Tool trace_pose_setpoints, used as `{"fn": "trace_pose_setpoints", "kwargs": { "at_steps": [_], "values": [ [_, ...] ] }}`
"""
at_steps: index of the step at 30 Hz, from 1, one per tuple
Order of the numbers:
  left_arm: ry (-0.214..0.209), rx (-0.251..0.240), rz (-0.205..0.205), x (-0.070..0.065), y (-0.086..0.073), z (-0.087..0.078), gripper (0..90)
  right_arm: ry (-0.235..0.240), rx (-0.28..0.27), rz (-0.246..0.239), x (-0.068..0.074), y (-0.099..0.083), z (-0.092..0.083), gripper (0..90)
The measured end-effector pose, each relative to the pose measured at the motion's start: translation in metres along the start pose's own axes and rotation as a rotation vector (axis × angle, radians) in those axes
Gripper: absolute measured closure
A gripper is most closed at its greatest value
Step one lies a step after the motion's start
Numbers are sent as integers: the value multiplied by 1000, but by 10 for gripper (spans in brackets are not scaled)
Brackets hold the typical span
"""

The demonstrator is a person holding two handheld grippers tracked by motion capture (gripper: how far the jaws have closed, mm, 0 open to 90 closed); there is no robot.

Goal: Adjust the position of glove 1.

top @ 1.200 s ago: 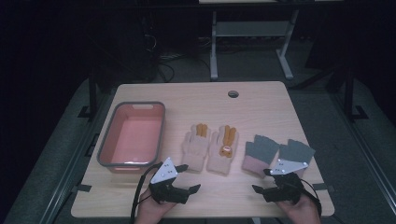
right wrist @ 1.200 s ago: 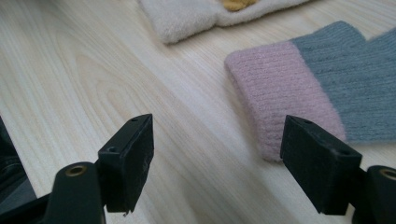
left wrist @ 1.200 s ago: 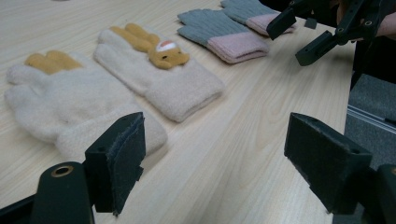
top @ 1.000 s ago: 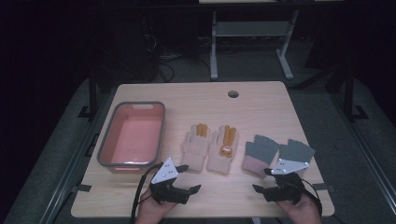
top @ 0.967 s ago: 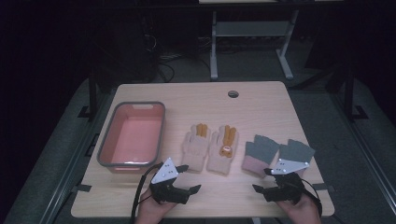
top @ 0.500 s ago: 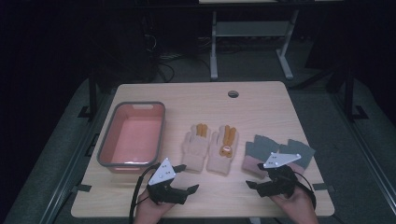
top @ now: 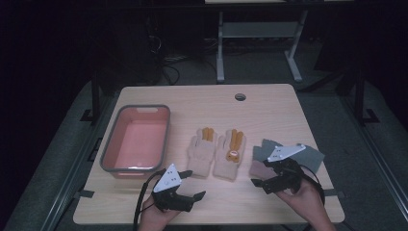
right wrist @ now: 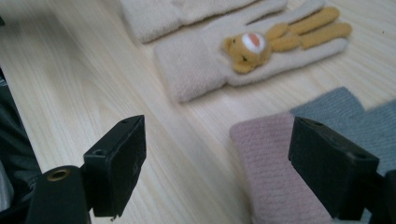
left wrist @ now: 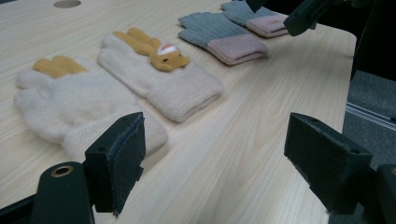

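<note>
I've got the right gripper (top: 263, 184) fingers just opened wide, empty, over the pink cuff of the grey knit glove (right wrist: 285, 186) flat on the table (top: 202, 98), lined up to grab; left gripper (top: 191, 186) fingers apart.

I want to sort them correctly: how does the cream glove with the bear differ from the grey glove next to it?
Colour: the cream glove is pale cream with orange-yellow fingers; the grey glove is grey with a pink cuff.
Decoration: the cream glove carries a small bear face; the grey glove is plain.
Place: the cream glove lies mid-table; the grey glove lies just ahead of the open right gripper.
Both lie flat on the wooden table.
</note>
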State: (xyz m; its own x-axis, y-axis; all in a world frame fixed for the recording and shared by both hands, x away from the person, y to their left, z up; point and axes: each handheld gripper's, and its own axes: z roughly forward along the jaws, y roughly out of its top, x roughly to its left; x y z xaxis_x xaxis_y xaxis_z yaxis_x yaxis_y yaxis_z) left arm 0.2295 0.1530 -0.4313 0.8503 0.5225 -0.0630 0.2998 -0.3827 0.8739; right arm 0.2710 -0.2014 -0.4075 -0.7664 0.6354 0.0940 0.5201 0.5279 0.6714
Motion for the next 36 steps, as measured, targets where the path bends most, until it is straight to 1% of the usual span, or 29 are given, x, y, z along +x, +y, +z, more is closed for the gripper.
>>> {"fn": "trace_pose_setpoints", "kwargs": {
  "at_steps": [2,4,6,7,8,9,11,12,13,15,16,17,18,19,20,23,28,33,34,36],
  "values": [
    [0,-3,-3,0,0,1,204,6,7,0,-1,5,0,185],
    [-3,3,1,-1,0,1,204,6,15,-6,-3,12,-1,184],
    [-3,1,3,-1,0,0,204,3,16,-9,-3,14,-1,184],
    [-2,-1,0,-1,0,0,205,3,15,-11,-4,17,-1,184],
    [-2,-4,-3,0,0,-1,205,8,26,-16,-5,22,0,184],
    [-2,-4,-3,0,0,-1,205,8,26,-16,-5,22,0,184],
    [-2,-8,-8,1,0,-1,204,9,34,-27,-5,28,1,186],
    [-2,-9,-5,1,1,-1,204,12,38,-26,-5,31,2,186],
    [-1,-7,-2,1,1,-2,205,13,50,-41,-5,37,3,188],
    [1,-9,6,1,1,-2,205,15,58,-54,-6,43,5,194],
    [0,-12,8,1,2,-2,205,15,58,-54,-6,43,5,194],
    [0,-12,9,1,2,-2,205,18,56,-57,-6,46,5,196],
    [-1,-8,4,1,1,-2,205,17,66,-63,-6,52,7,199],
    [-1,-8,4,1,1,-2,205,17,66,-63,-6,52,7,199],
    [-1,-12,-2,1,0,-2,205,19,70,-67,-7,57,9,205],
    [2,-20,0,1,1,-3,205,27,82,-73,-8,63,15,215],
    [4,-16,11,1,2,-3,205,34,109,-77,-9,72,25,223],
    [2,-21,1,1,2,-1,205,34,121,-91,-10,80,31,232],
    [1,-17,3,1,1,-1,205,42,124,-98,-11,84,35,248],
    [0,-16,3,1,1,-2,205,39,134,-103,-11,87,39,249]
  ]
}}
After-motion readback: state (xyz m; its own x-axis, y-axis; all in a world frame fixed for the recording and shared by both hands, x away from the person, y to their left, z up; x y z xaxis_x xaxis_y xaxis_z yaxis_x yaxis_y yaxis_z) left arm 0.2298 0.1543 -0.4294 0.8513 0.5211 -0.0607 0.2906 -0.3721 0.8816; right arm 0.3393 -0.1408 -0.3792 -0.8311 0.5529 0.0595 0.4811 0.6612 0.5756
